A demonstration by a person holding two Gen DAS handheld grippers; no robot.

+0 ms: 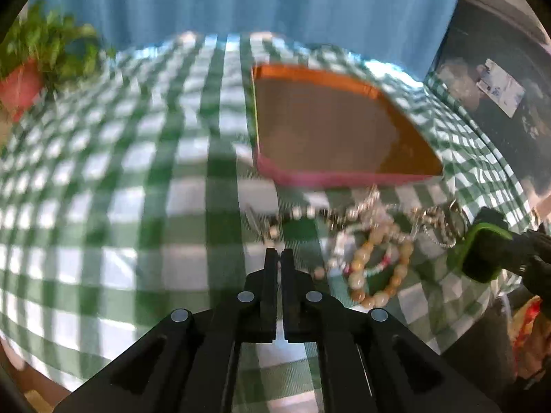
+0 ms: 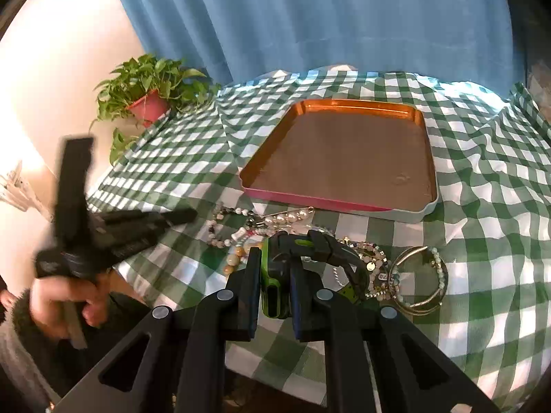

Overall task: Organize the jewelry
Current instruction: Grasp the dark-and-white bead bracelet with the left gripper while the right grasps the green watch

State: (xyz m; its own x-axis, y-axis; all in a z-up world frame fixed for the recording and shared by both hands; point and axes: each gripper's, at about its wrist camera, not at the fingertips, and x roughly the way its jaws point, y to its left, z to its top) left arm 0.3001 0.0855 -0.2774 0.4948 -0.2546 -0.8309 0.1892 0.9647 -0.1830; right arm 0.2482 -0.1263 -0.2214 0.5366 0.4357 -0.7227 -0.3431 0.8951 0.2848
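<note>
An orange tray with a pink front rim lies on the checked cloth; nothing lies in it. In front of it is a heap of jewelry: a pearl string, a bead bracelet, chains and metal bangles. My left gripper is shut and empty, hovering left of the heap; it also shows in the right wrist view, blurred. My right gripper is shut on a black and green watch, seen also in the left wrist view.
A potted plant in a red pot stands at the back left of the table. A blue curtain hangs behind. The green and white checked cloth covers the table, whose near edge lies close under both grippers.
</note>
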